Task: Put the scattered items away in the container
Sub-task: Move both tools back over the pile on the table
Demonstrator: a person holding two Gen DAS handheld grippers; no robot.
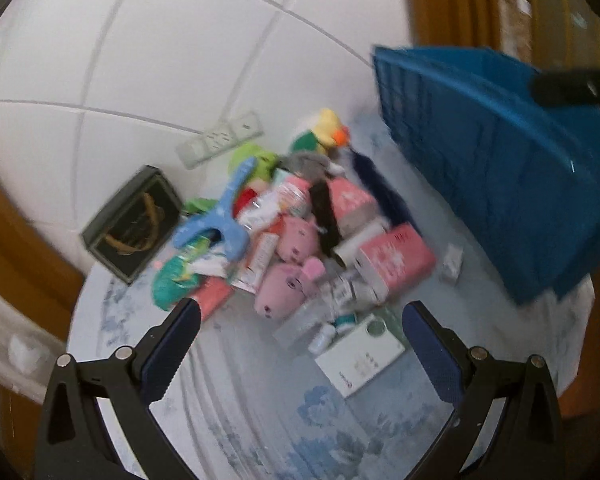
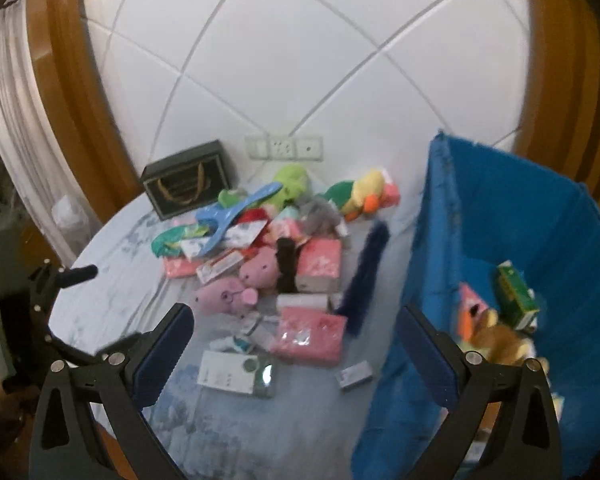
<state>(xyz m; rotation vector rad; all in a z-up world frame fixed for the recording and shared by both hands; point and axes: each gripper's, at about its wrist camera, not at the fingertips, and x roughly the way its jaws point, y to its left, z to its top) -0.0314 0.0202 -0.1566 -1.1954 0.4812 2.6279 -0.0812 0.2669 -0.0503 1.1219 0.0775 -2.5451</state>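
A heap of small items lies on a round table: two pink pig plushes (image 1: 288, 260) (image 2: 236, 284), pink tissue packs (image 1: 396, 260) (image 2: 310, 336), a blue plastic clip (image 1: 220, 216) (image 2: 228, 216), a yellow duck plush (image 1: 328, 128) (image 2: 364, 196) and a white box (image 1: 360, 356) (image 2: 232, 372). The blue basket (image 1: 500, 176) (image 2: 512, 240) stands at the right; a green box (image 2: 514, 296) and a brown plush (image 2: 500, 340) lie inside. My left gripper (image 1: 300, 344) hovers open before the heap. My right gripper (image 2: 296, 348) is open beside the basket wall, holding nothing.
A dark gift box (image 1: 134, 220) (image 2: 188, 178) stands at the table's back left by the tiled wall, under a wall socket strip (image 2: 284, 146). A dark blue strip (image 2: 364, 272) lies next to the basket. The table edge (image 2: 72, 264) curves at the left, wooden frames beyond.
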